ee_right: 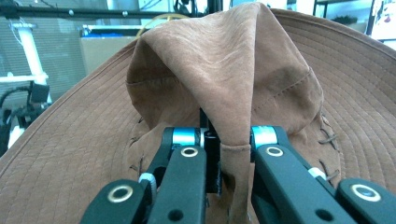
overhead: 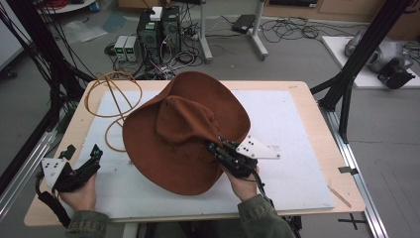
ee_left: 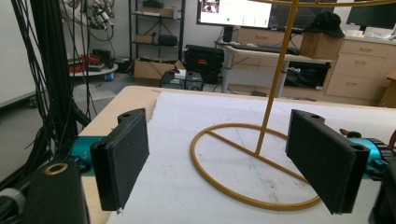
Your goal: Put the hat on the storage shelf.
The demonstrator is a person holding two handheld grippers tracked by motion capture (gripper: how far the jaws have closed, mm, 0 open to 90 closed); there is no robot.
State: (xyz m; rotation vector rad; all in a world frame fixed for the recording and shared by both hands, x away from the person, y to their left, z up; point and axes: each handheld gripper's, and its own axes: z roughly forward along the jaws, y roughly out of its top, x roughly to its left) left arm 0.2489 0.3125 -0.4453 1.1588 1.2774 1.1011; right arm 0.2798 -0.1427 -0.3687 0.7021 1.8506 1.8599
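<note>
A brown wide-brimmed hat [overhead: 183,134] is tilted up over the middle of the white mat, its crown facing me. My right gripper [overhead: 215,147] is shut on a pinched fold of the hat's crown [ee_right: 233,140], seen close in the right gripper view with the brim [ee_right: 60,168] spreading around it. A yellow wire hat stand [overhead: 111,99] stands at the mat's back left; its ring base [ee_left: 243,163] and upright post lie ahead of my left gripper [ee_left: 233,163]. My left gripper [overhead: 84,158] rests at the near left edge, open, with nothing between its pads.
The white mat [overhead: 292,148] covers most of the wooden table [overhead: 317,119]. Black frame posts [overhead: 356,64] rise at the right and cable bundles [overhead: 44,64] hang at the left. Computers and cables sit on the floor behind the table.
</note>
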